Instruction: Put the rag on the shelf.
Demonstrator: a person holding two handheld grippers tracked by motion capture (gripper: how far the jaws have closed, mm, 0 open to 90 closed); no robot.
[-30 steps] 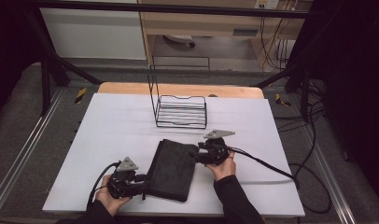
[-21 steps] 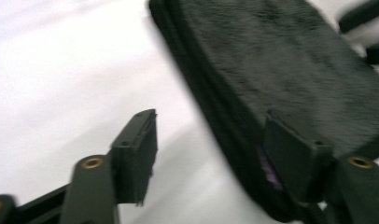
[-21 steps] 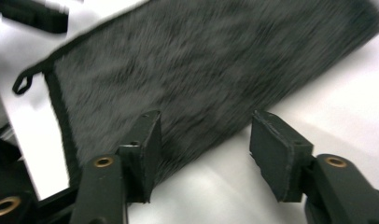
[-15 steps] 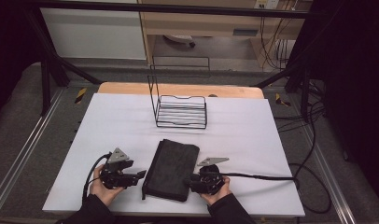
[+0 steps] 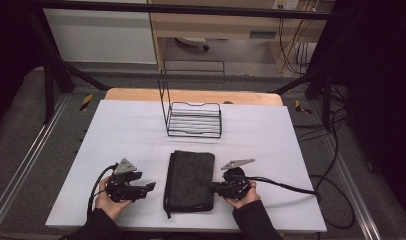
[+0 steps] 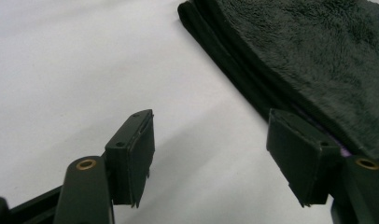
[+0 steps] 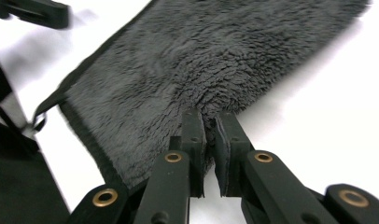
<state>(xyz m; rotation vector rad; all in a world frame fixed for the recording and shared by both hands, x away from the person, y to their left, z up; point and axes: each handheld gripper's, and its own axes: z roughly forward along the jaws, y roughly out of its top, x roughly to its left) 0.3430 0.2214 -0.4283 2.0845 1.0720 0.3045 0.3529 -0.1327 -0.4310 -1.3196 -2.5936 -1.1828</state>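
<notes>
Now the right gripper (image 5: 217, 187), having slid from the towel's (image 5: 190, 181) far right corner to its three o'clock edge, has just been closing and pinches the pile. The left gripper (image 5: 150, 186) waits open at nine o'clock, so folding looks ready to begin.

The right gripper (image 5: 214, 187) moved from the far corner of the towel (image 5: 191, 180) to its near right edge and closed on it; the left gripper (image 5: 150, 187) let go and opened beside the towel
</notes>
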